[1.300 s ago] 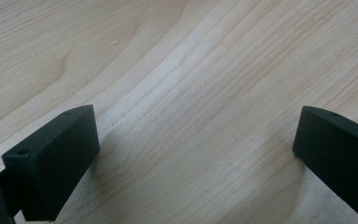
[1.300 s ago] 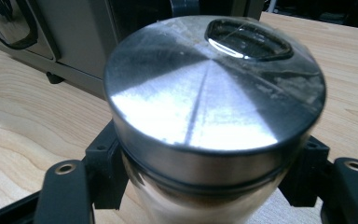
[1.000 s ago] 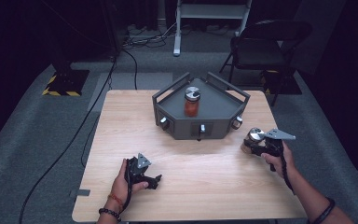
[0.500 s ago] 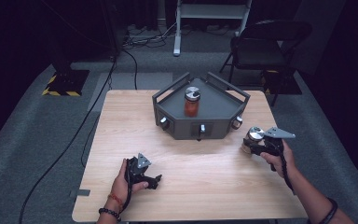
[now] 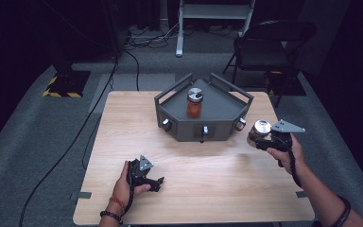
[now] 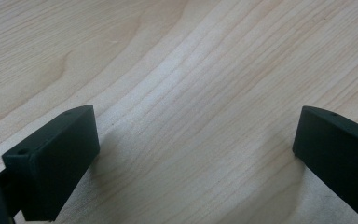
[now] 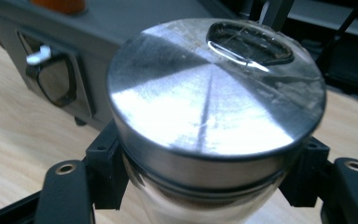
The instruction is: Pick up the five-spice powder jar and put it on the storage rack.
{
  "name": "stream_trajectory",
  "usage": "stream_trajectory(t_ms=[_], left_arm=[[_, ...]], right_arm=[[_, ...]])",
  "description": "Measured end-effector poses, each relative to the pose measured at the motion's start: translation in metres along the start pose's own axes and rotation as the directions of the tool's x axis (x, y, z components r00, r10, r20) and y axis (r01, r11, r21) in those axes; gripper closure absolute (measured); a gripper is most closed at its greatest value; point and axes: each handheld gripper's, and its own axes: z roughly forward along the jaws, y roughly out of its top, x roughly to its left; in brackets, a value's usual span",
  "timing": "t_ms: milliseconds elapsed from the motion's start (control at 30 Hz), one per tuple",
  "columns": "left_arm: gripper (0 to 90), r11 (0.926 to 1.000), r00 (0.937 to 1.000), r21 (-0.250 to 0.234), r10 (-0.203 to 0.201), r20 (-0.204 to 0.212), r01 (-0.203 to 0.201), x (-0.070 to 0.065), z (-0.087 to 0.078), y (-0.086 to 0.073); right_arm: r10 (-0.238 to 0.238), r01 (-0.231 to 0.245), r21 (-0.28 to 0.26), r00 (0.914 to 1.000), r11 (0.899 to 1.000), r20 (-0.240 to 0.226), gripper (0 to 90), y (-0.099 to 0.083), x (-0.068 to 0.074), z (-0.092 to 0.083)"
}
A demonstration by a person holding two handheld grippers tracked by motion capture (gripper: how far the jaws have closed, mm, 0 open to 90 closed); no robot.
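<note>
My right gripper (image 5: 260,137) is shut on a glass jar with a shiny metal lid (image 5: 262,127), held above the table's right edge, just right of the grey tray (image 5: 227,106). In the right gripper view the jar's lid (image 7: 214,93) looms close between the black jaws, which clamp the glass below it. A second jar with orange contents (image 5: 194,103) stands upright inside the tray. My left gripper (image 5: 158,182) rests on the table near the front left, open; the left gripper view has its jaws wide apart over bare wood.
The grey tray has raised rails and several knobs (image 5: 166,125) on its front face. Beyond the wooden table (image 5: 208,165) stand a black chair (image 5: 269,42) at the back right and a white frame (image 5: 215,12). Cables run over the carpet at left.
My right gripper has risen with the jar and drifted slightly. The left gripper has kept still.
</note>
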Motion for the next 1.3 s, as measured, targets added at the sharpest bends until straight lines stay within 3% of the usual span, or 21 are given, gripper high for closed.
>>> stream_trajectory(t_ms=[333, 700, 1300], left_arm=[[0.2, 1.0, 1.0, 0.0, 0.0, 0.0, 0.0, 0.0, 0.0, 0.0], [0.3, 1.0, 1.0, 0.0, 0.0, 0.0, 0.0, 0.0, 0.0, 0.0], [0.2, 1.0, 1.0, 0.0, 0.0, 0.0, 0.0, 0.0, 0.0, 0.0]], right_arm=[[-0.013, 0.013, -0.017, 0.9994, 1.0, 0.031, 30.8, 0.034, 0.008, -0.004], [-0.021, 0.023, -0.058, 0.9994, 0.998, 0.026, 30.8, 0.068, 0.015, 0.004], [-0.002, 0.003, -0.12, 1.0, 0.993, 0.005, 30.8, 0.095, 0.025, 0.031]])
